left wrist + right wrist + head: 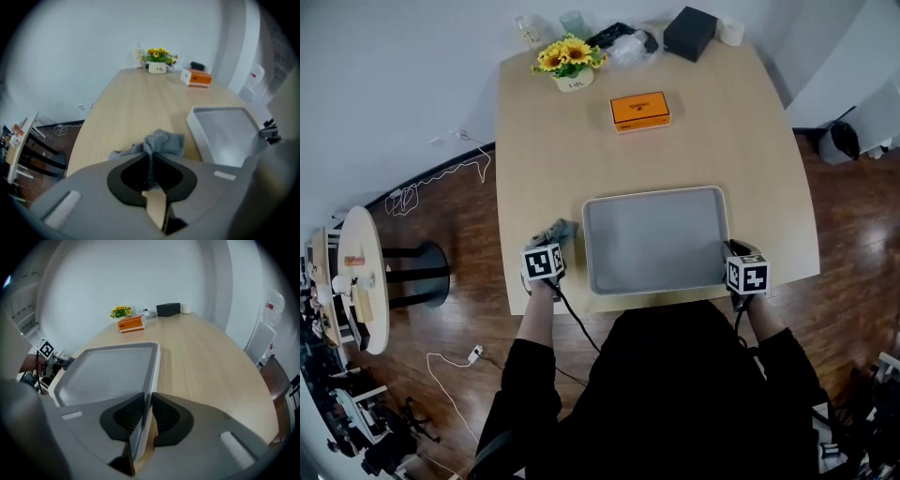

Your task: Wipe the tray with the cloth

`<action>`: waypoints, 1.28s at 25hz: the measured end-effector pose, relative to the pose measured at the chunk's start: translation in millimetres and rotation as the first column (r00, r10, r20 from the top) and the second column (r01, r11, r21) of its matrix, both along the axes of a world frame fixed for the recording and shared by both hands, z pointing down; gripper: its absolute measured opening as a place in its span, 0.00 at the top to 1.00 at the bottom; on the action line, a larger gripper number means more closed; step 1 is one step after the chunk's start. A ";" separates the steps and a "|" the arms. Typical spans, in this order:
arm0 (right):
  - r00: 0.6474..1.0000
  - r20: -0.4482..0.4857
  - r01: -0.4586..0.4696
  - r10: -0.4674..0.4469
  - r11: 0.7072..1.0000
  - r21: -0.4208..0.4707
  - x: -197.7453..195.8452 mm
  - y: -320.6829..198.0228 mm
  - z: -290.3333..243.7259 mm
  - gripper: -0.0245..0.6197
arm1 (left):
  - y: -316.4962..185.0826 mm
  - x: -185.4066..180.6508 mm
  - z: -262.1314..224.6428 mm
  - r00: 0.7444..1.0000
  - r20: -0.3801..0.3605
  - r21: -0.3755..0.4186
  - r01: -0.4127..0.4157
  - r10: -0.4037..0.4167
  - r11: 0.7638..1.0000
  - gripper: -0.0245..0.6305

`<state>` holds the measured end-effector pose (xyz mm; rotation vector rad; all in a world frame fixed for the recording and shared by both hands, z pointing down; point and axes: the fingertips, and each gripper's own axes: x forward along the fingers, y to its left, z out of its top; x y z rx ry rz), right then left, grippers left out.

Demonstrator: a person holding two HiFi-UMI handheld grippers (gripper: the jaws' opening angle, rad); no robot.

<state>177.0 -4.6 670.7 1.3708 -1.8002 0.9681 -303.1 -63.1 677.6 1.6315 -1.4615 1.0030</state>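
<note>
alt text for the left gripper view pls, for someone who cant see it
The left gripper is shut on a bunched grey cloth lying on a light wooden table, just left of a grey tray. Farther back, an orange box and a pot of yellow flowers stand near a white wall.

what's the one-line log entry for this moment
left gripper: shut on cloth on table | right gripper: shut on tray rim | wiping: not started
</note>
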 end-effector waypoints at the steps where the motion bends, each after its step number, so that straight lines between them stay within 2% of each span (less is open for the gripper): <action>1: 1.000 0.009 0.000 0.000 1.000 0.010 1.3 -0.1 -0.9 0.88 | -5.9 11.6 -13.3 0.999 -0.042 0.037 -0.005 0.006 0.999 0.95; 3: 1.000 0.015 0.007 -0.007 1.000 0.020 0.6 -0.9 -0.8 0.87 | -22.2 38.6 -41.4 0.994 -0.080 0.116 -0.066 0.075 0.991 0.95; 4: 1.000 0.015 0.010 -0.011 1.000 0.021 -0.8 -1.3 0.0 0.87 | -31.1 52.2 -51.3 0.989 -0.068 0.143 -0.118 0.129 0.983 0.95; 6: 1.000 0.024 0.009 -0.009 1.000 0.023 -3.7 -1.2 1.9 0.86 | -49.1 76.3 -55.0 0.968 0.022 0.151 -0.249 0.249 0.957 0.95; 7: 0.999 0.034 0.004 -0.005 1.000 0.023 -4.5 -1.0 2.4 0.86 | -58.0 86.3 -49.1 0.944 0.096 0.130 -0.325 0.315 0.937 0.95; 9: 0.999 0.051 -0.008 0.006 1.000 0.024 -5.4 -0.3 2.2 0.86 | -71.4 105.0 -31.4 0.861 0.249 0.045 -0.468 0.444 0.883 0.95; 11: 0.998 0.055 -0.011 0.010 1.000 0.026 -6.9 0.9 1.5 0.86 | -74.6 125.1 -17.5 0.772 0.329 -0.048 -0.562 0.544 0.826 0.95; 12: 0.999 0.054 -0.010 0.008 1.000 0.029 -7.8 0.9 1.1 0.86 | -73.3 135.9 -11.9 0.742 0.337 -0.082 -0.590 0.579 0.803 0.95; 13: 0.999 0.052 -0.008 0.006 0.999 0.033 -8.5 0.6 0.6 0.86 | -70.8 147.5 -7.0 0.728 0.325 -0.104 -0.607 0.604 0.788 0.95; 14: 0.999 0.054 -0.009 0.007 0.999 0.038 -9.1 0.2 0.1 0.86 | -68.2 159.7 -3.4 0.728 0.298 -0.112 -0.615 0.617 0.780 0.95; 16: 0.998 0.066 -0.017 0.013 0.999 0.050 -10.1 -0.6 -1.0 0.86 | -66.6 183.3 -2.0 0.757 0.229 -0.092 -0.608 0.612 0.788 0.95; 18: 0.996 0.085 -0.024 0.018 0.998 0.062 -10.4 -1.5 -1.2 0.86 | -69.6 205.5 -4.9 0.809 0.124 -0.051 -0.573 0.574 0.818 0.95; 20: 0.995 0.100 -0.021 0.014 0.997 0.073 -10.4 -1.7 -0.4 0.86 | -70.8 227.1 -6.2 0.866 -0.028 -0.041 -0.500 0.500 0.865 0.95; 21: 0.994 0.107 -0.018 0.010 0.997 0.077 -10.6 -1.3 -0.1 0.85 | -70.7 239.5 -6.4 0.880 -0.095 -0.049 -0.471 0.466 0.881 0.95; 22: 0.993 0.114 -0.015 0.006 0.997 0.080 -10.7 -0.8 0.1 0.85 | -70.6 254.4 -6.8 0.881 -0.143 -0.055 -0.462 0.451 0.885 0.95; 24: 0.992 0.129 -0.009 -0.002 0.996 0.087 -10.3 -0.2 -0.6 0.85 | -69.6 292.3 -7.9 0.854 -0.187 -0.056 -0.504 0.487 0.862 0.95; 27: 0.989 0.151 -0.005 -0.009 0.996 0.093 -8.4 -0.7 -1.8 0.85 | -65.0 364.1 -9.8 0.778 -0.239 -0.022 -0.603 0.581 0.798 0.95; 29: 0.987 0.157 -0.002 -0.013 0.996 0.093 -8.2 -0.5 -1.6 0.85 | -60.0 411.1 -10.6 0.732 -0.283 0.003 -0.645 0.619 0.764 0.96; 32: 0.988 0.153 0.010 -0.024 0.996 0.090 -9.6 0.6 -0.3 0.84 | -51.2 461.9 -11.1 0.682 -0.319 0.016 -0.691 0.659 0.723 0.96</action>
